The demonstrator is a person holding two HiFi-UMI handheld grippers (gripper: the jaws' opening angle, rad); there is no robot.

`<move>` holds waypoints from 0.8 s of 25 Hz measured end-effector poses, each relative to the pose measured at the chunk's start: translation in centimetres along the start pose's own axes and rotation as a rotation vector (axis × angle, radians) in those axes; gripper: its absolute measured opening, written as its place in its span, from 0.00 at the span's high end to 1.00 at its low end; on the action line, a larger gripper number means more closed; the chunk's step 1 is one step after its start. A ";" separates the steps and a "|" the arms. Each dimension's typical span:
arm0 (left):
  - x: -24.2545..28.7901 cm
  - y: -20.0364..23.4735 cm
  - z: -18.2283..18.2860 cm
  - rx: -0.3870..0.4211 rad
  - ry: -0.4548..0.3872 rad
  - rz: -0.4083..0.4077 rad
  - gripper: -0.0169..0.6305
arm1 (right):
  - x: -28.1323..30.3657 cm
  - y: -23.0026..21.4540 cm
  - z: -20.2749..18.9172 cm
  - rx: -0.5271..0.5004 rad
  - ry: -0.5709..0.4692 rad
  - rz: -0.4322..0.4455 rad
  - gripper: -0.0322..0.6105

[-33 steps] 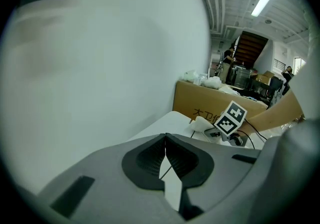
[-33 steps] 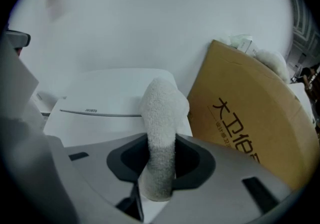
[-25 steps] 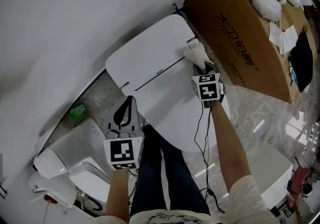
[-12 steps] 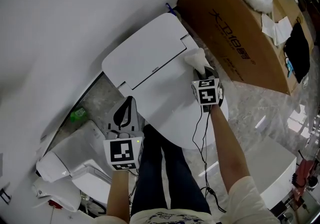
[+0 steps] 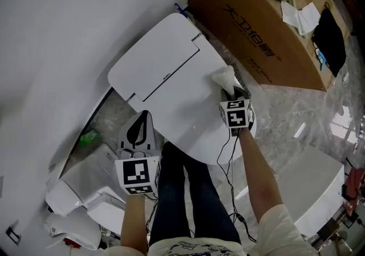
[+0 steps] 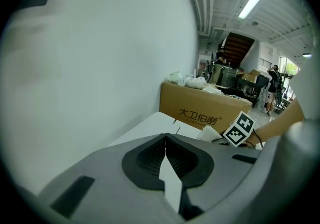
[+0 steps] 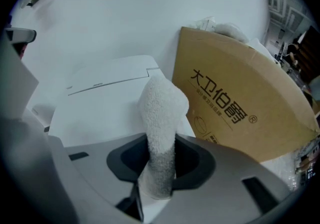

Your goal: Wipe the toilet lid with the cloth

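Cloth (image 5: 226, 78) has slid frontward along toilet lid (image 5: 183, 101).

White toilet lid (image 5: 191, 109); white cloth (image 7: 160, 111); brown cardboard box (image 5: 251, 21) printed black; grey left gripper (image 6: 165, 136), grey right gripper (image 7: 160, 143), black-and-white square markers (image 5: 137, 173).

You are pinching the fluffy white cloth (image 5: 227, 80) bunched and upright; it is sitting at the 2 o'clock edge of the closed white toilet lid (image 5: 182, 106).
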State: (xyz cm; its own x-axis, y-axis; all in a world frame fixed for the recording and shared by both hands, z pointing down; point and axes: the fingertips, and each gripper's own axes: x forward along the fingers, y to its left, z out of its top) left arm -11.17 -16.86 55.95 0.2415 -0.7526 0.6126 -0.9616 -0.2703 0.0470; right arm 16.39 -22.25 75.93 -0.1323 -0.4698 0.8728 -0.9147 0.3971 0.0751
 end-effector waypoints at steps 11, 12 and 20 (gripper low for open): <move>-0.5 -3.5 0.1 0.047 -0.009 -0.073 0.96 | -3.8 -2.2 -8.2 0.125 0.060 -0.064 0.78; -0.6 -3.8 0.1 0.050 -0.009 -0.079 0.96 | -4.2 -2.3 -9.0 0.139 0.065 -0.070 0.78; -1.1 -5.9 0.2 0.078 -0.011 -0.127 0.96 | -6.9 -2.8 -14.9 0.229 0.110 -0.114 0.78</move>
State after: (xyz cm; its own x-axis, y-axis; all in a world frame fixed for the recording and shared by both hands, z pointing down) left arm -5.72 -14.58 54.85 0.3628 -0.7159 0.5966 -0.9102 -0.4094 0.0622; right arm 25.58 -8.41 76.85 0.0076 -0.4078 0.9131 -0.9855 0.1517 0.0759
